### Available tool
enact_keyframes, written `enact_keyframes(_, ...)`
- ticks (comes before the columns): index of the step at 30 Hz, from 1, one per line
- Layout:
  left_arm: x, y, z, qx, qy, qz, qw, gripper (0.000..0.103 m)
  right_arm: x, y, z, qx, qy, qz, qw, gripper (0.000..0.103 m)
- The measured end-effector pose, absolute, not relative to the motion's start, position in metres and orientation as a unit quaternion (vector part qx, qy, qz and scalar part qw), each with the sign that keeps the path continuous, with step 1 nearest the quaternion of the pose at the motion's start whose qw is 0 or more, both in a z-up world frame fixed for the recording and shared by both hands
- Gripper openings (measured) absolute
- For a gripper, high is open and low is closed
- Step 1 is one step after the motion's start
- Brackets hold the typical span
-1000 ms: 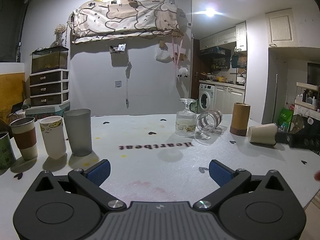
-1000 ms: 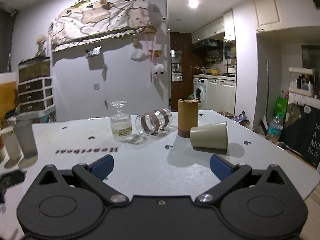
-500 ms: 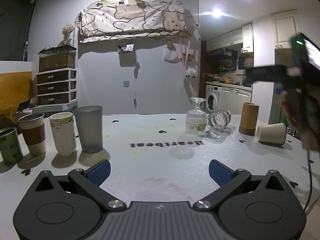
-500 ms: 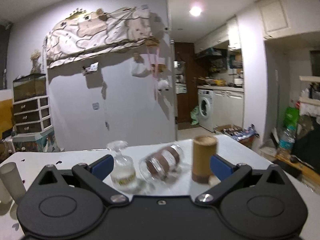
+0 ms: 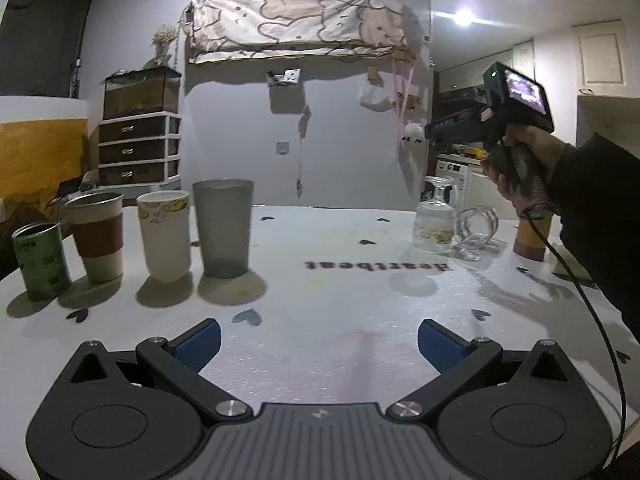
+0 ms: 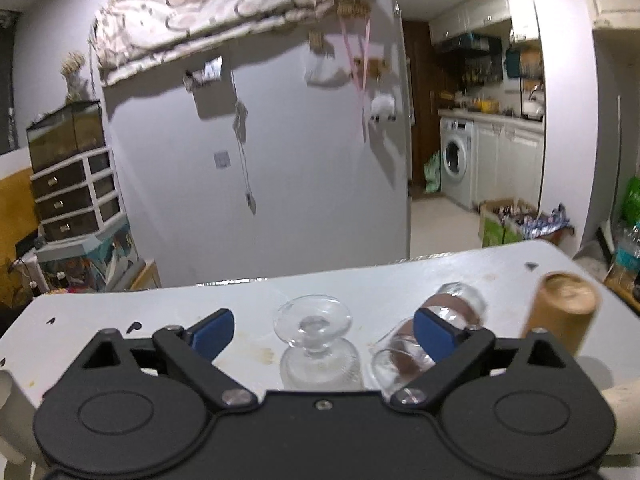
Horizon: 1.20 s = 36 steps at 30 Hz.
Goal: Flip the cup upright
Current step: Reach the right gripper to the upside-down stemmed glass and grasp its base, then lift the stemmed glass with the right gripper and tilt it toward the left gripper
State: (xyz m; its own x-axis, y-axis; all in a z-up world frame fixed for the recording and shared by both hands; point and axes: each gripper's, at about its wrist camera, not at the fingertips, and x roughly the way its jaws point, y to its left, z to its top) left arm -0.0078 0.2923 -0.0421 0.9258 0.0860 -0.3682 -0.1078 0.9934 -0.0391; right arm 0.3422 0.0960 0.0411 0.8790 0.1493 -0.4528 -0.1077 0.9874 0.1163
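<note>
An upside-down stemmed glass [image 6: 316, 344] stands on the white table [image 6: 360, 284], between and beyond my open right gripper's [image 6: 322, 332] fingers. Beside it a clear glass with brown bands [image 6: 424, 336] lies on its side, and a brown cylinder cup [image 6: 560, 316] stands inverted at the right. A beige cup [image 6: 622, 396] lies at the far right edge. In the left wrist view the stemmed glass [image 5: 434, 220] and the lying glass [image 5: 476, 228] are at the far right. My right gripper [image 5: 452, 130] is held high above them. My left gripper [image 5: 318, 344] is open and empty over the near table.
Four upright cups stand in a row at the left: a green can [image 5: 40, 260], a brown-sleeved cup [image 5: 96, 236], a white patterned cup [image 5: 164, 236] and a grey tumbler [image 5: 224, 228]. The person's arm [image 5: 592, 208] and a cable [image 5: 588, 300] cross the right side.
My right gripper has risen and moved forward over the stemmed glass and the lying glass. The left gripper has shifted slightly and stays open.
</note>
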Motion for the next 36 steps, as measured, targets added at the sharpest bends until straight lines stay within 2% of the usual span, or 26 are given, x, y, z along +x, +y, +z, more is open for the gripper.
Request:
enact_keyframes(5,-0.006,0.304,-0.045,-0.035,0.192,0.059,0.979,0.103,0.375,0.109,0.024,0.034,0.265,0.057,0.962,0.089)
enact_keyframes(7,-0.004,0.307,-0.046,-0.038,0.196,0.062,0.978,0.103,0.381,0.110,0.019,0.029,0.265,0.054,0.962,0.079)
enact_keyframes(8,-0.002,0.308,-0.047,-0.040,0.198,0.064,0.977,0.103,0.385,0.112,0.018,0.030,0.265,0.054,0.962,0.070)
enact_keyframes(11,-0.001,0.312,-0.049,-0.044,0.202,0.070,0.976,0.103,0.388,0.112,0.013,0.037,0.273,0.057,0.960,0.060)
enact_keyframes(19,0.000,0.313,-0.052,-0.055,0.203,0.062,0.976,0.103,0.349,0.122,0.020,0.006,0.278,0.093,0.956,0.060)
enact_keyframes(36,-0.005,0.277,-0.049,-0.036,0.199,0.001,0.979,0.103,0.161,0.133,0.021,-0.045,0.263,0.278,0.923,0.060)
